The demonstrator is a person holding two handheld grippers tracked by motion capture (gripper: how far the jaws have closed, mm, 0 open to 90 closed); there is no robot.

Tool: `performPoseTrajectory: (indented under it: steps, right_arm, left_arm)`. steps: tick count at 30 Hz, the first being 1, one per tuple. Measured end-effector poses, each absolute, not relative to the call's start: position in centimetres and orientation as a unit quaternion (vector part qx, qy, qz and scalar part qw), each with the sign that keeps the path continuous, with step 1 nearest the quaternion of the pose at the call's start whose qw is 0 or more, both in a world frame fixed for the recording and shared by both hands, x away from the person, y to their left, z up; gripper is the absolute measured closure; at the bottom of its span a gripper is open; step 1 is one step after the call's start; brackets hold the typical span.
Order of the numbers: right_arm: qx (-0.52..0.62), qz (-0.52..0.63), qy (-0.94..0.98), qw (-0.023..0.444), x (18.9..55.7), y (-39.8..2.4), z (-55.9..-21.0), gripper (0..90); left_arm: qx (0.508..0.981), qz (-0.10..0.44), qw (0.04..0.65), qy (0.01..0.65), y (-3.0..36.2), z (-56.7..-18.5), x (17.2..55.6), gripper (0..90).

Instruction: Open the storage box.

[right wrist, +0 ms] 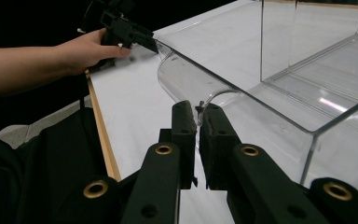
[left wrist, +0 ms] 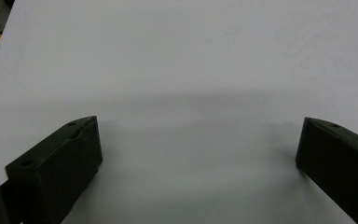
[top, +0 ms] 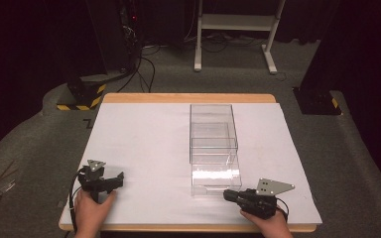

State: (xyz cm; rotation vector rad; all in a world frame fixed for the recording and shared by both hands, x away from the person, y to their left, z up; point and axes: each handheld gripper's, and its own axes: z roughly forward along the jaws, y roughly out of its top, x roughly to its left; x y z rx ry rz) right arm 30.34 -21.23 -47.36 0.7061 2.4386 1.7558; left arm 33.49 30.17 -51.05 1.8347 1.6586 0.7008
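Pinching the near lip of the clear drawer (right wrist: 279, 116), the right claw (right wrist: 197, 122) faces along its long axis, away from the person.

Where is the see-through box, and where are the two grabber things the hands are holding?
Clear drawer box (top: 213, 126), high view, on its far wall.
Right gripper (right wrist: 197, 122), right gripper view, between its jaws, shut on the box's curved front lip.
Left gripper (top: 110, 181), high view, between its open jaws.
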Motion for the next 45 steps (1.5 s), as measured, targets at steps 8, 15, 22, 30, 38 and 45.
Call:
performPoseTrajectory:
  steps: [8, 15, 22, 30, 38, 45]
  right_arm:
    - [0.223, 0.568, 0.792, 0.023, 29.9, -21.5, -47.3, 85.0]
    - [0.22, 0.569, 0.792, 0.021, 29.5, -21.7, -47.5, 85.0]
    - [0.217, 0.568, 0.794, 0.017, 29.2, -21.5, -47.7, 85.1]
    - [0.216, 0.568, 0.794, 0.024, 29.1, -21.6, -47.7, 82.8]
    - [0.228, 0.58, 0.781, 0.038, 29.0, -22.9, -47.0, 78.0]
    - [0.235, 0.599, 0.763, 0.063, 29.1, -23.7, -45.8, 78.0]
  left_arm:
    - [0.685, 0.261, 0.282, 0.619, 30.2, -51.0, 33.5, 0.3]
    - [0.685, 0.261, 0.281, 0.619, 30.2, -51.0, 33.5, 0.3]
    - [0.685, 0.261, 0.282, 0.619, 30.2, -51.0, 33.5, 0.4]
    - [0.685, 0.261, 0.282, 0.619, 30.2, -51.0, 33.5, 0.3]
    - [0.685, 0.261, 0.282, 0.619, 30.2, -51.0, 33.5, 0.3]
    - [0.685, 0.261, 0.281, 0.619, 30.2, -51.0, 33.5, 0.3]
